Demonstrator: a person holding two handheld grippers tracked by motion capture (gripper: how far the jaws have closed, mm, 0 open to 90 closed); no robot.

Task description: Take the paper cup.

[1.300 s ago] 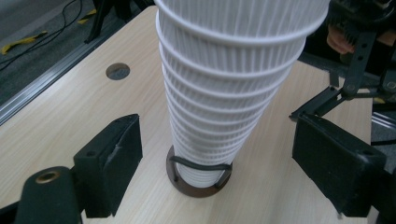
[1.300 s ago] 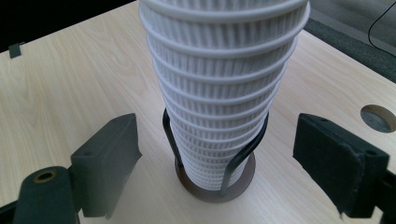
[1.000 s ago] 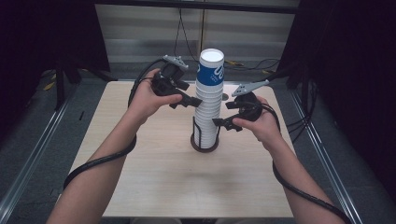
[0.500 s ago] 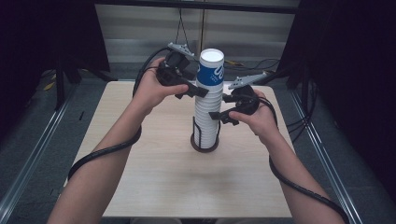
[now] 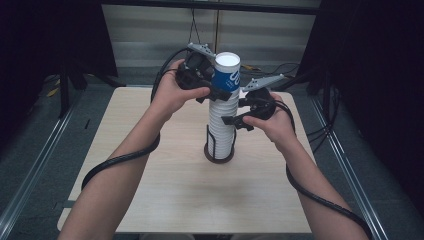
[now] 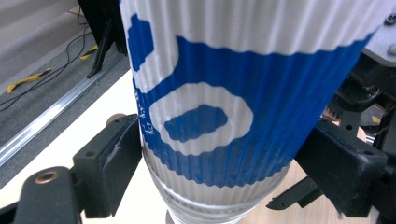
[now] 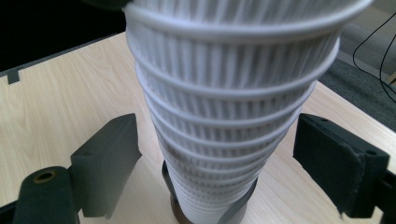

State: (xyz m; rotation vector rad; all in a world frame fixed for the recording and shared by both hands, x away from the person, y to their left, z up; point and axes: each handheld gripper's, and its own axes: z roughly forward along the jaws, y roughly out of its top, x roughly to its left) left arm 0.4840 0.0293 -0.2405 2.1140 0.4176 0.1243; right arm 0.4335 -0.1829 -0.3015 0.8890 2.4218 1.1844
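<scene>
The left hand-held gripper (image 5: 216,93) is clamped on the blue-and-white ribbed paper cup (image 5: 226,74) topping the tall stack of white ribbed paper cups (image 5: 222,125) — and has carried it higher than a second ago, so it looks to be sliding free. The right hand-held gripper (image 5: 240,113) brackets the stack, jaws apart, short of pressing. The stack stands in a black holder (image 5: 219,154) mid-bench (image 5: 150,200).
</scene>
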